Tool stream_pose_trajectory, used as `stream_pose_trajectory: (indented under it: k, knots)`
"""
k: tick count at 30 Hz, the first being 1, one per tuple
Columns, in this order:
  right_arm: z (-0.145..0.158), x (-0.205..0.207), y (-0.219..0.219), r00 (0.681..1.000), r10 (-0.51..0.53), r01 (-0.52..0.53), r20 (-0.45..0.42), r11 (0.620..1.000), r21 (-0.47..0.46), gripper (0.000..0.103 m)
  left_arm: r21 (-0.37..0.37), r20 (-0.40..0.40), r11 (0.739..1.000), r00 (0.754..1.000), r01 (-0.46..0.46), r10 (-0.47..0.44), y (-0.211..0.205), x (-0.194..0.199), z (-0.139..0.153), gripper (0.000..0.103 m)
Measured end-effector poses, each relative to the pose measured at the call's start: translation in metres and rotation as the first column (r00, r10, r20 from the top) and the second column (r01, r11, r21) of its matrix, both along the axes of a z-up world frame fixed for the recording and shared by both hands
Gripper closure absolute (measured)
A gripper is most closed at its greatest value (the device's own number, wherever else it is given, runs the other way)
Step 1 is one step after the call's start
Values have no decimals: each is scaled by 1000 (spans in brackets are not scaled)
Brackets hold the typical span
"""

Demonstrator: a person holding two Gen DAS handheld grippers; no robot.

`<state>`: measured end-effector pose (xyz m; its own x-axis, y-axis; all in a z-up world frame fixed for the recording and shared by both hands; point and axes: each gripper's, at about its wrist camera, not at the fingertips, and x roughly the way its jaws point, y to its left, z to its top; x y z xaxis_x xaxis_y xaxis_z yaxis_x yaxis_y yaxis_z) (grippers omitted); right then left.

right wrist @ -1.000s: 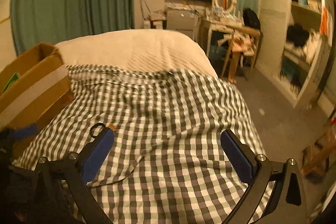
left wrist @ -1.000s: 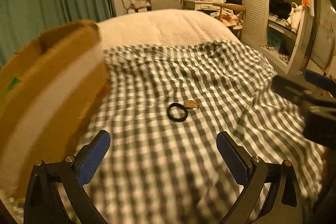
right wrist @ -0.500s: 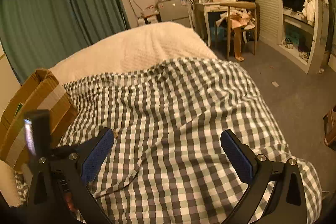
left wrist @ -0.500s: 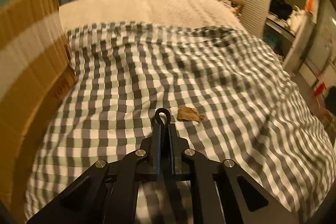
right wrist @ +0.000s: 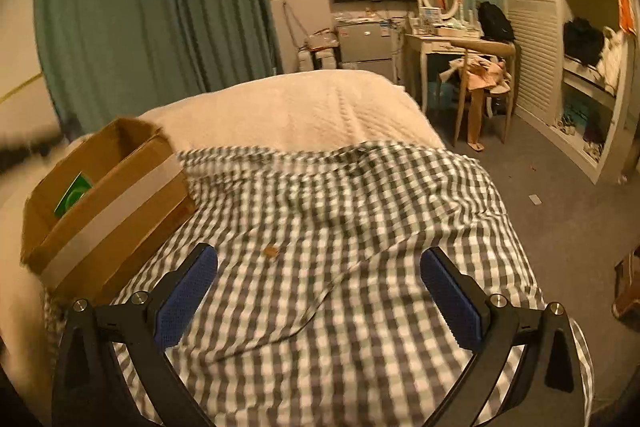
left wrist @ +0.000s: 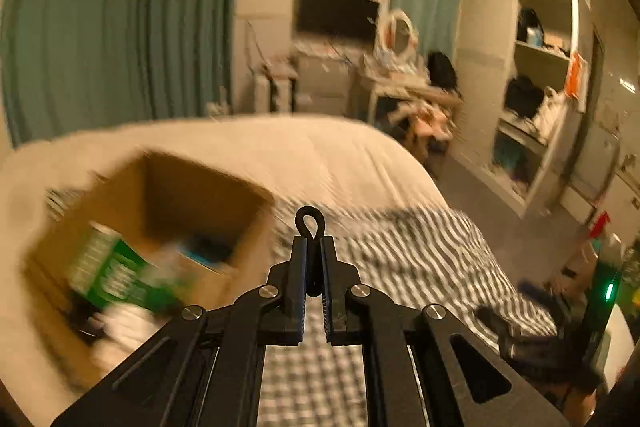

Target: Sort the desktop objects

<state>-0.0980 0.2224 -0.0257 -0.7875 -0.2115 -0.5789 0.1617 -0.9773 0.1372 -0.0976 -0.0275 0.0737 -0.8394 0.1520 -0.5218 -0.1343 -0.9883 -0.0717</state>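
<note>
Left gripper [left wrist: 313, 247] pinching black hair tie [left wrist: 309, 223] right of cardboard box [left wrist: 168, 211], right gripper [right wrist: 318, 287] wide open, empty, above checked blanket [right wrist: 360, 207]

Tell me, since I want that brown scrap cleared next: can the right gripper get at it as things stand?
Probably yes. The right gripper is open and empty, and the scrap lies bare on the checked cloth just ahead of its fingers, nothing between. The box stands off to the side.

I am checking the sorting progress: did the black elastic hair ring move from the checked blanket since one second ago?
Yes. The black elastic hair ring, pinched in the left gripper, was lifted off the checked blanket toward the open cardboard box.
</note>
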Motion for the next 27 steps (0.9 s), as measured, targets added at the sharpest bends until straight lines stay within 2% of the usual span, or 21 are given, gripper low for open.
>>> stream_pose_trajectory:
  k: [3,5,7,8,9,11,12,14,16,17,21,23,27]
  knots:
    - [9,15,-20,999,49,-49,0,999,17,1,-8,26,998,997,-67,67,-39,-3,2,96]
    - [24,22,-40,996,88,-88,-21,996,32,1,-47,42,992,992,-114,116,-56,-9,-10,90]
    - [35,29,-55,992,117,-116,-50,993,26,0,-54,114,994,988,-100,106,-70,-17,-32,58]
    - [38,34,-62,990,127,-126,-59,992,21,0,-51,140,994,985,-96,102,-74,-20,-40,29]
    - [39,40,-67,989,131,-130,-63,991,21,0,-43,135,993,984,-114,119,-79,-18,-49,23]
    - [37,48,-73,990,128,-127,-52,992,26,0,-11,64,989,987,-146,147,-86,-6,-49,22]
    - [33,51,-74,991,126,-125,-39,992,32,0,31,45,989,988,-147,146,-91,1,-47,21]
    - [28,53,-79,993,119,-119,-9,992,52,0,84,74,986,988,-144,138,-96,11,-42,20]
    - [31,54,-82,993,118,-117,-14,991,61,0,109,63,979,984,-171,165,-95,27,-40,10]
    - [34,55,-84,993,113,-111,-27,992,64,0,109,47,978,984,-179,175,-93,34,-38,7]
    - [39,61,-80,993,90,-87,-74,995,45,0,26,3,976,976,-218,218,-74,67,-37,0]
    - [37,61,-78,993,84,-81,-85,996,31,0,17,15,976,976,-216,216,-68,74,-42,0]
    - [32,55,-70,992,99,-99,-83,995,7,0,24,56,970,969,-242,240,-53,64,-57,0]
